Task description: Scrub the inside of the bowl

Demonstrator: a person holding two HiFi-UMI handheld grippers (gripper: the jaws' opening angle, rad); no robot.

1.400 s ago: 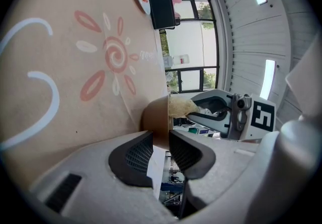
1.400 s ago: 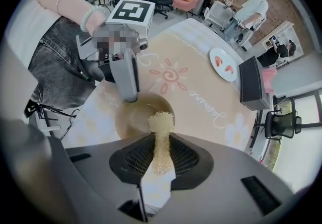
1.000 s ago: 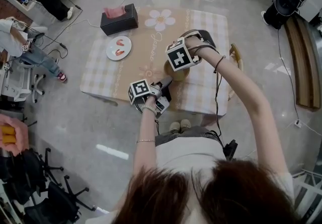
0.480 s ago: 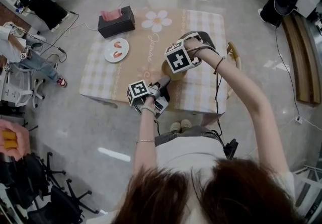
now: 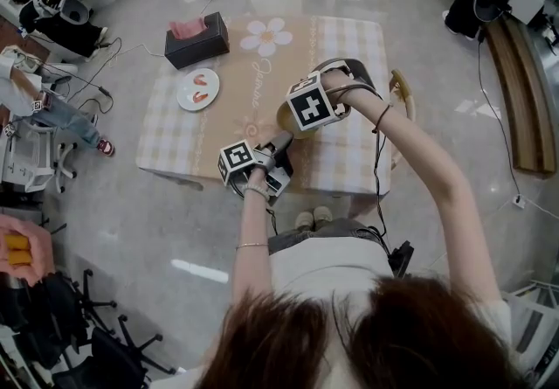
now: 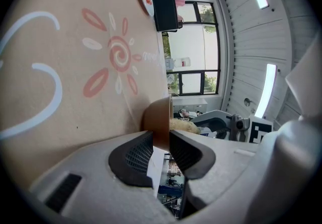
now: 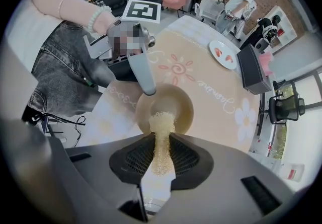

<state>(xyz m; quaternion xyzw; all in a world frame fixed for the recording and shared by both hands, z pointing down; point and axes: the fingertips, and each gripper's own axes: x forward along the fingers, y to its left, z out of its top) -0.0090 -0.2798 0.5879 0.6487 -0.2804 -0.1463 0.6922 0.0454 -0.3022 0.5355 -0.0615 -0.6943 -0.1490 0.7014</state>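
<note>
Head view: your bowl (image 5: 286,122) sits on the surface (image 5: 179,138), close to its near edge, about mid-width.

Left gripper view: your left claw (image 6: 161,148) is clenched on the bowl's rim.

Right gripper view: your right claw (image 7: 162,160) grasps a scourer (image 7: 161,132), its tip inside the bowl.

Scrubbing looks under way, but I cannot judge how much remains.

1. Bench cloth (image 7: 201,62), just beyond the right tongs (image 7: 162,137), beside a printed daisy (image 7: 245,116): cursive word (image 7: 217,94), apparently "Jasmine".
2. Cube (image 5: 314,101) on the right tongs: black-and-white square code marker only.
</note>
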